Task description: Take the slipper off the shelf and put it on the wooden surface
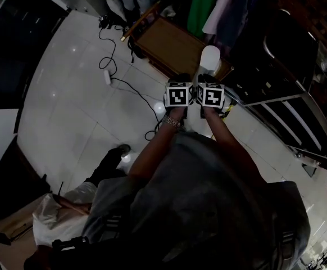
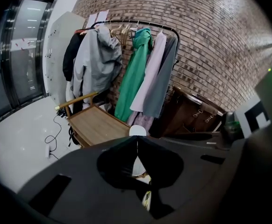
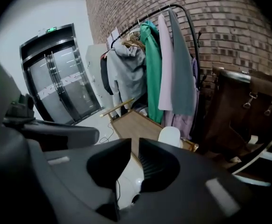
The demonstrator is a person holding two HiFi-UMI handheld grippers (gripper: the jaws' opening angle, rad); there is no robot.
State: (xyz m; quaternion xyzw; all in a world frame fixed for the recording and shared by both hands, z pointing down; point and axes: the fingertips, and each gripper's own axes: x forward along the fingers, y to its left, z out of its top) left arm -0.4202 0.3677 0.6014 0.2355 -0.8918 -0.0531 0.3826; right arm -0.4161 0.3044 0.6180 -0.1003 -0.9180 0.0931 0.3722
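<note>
A white slipper [image 1: 210, 59] rests at the near right end of the wooden bench [image 1: 166, 41], below the hanging clothes. Both grippers hang side by side just short of it, with their marker cubes touching. My left gripper [image 1: 180, 82] is shut: its tips meet with nothing between them, and the slipper [image 2: 137, 130] shows just past them. My right gripper [image 1: 207, 83] has its jaws a narrow slit apart and holds nothing. The slipper [image 3: 169, 136] lies ahead of it and slightly right. The wooden bench [image 3: 133, 125] shows through that slit.
A dark metal shelf [image 1: 281, 103] stands to the right. A clothes rack with a green coat [image 2: 135, 73] stands against the brick wall behind the bench. A cable and power strip [image 1: 107, 76] lie on the white tiled floor at left. Someone's black shoe [image 1: 120, 149] is nearby.
</note>
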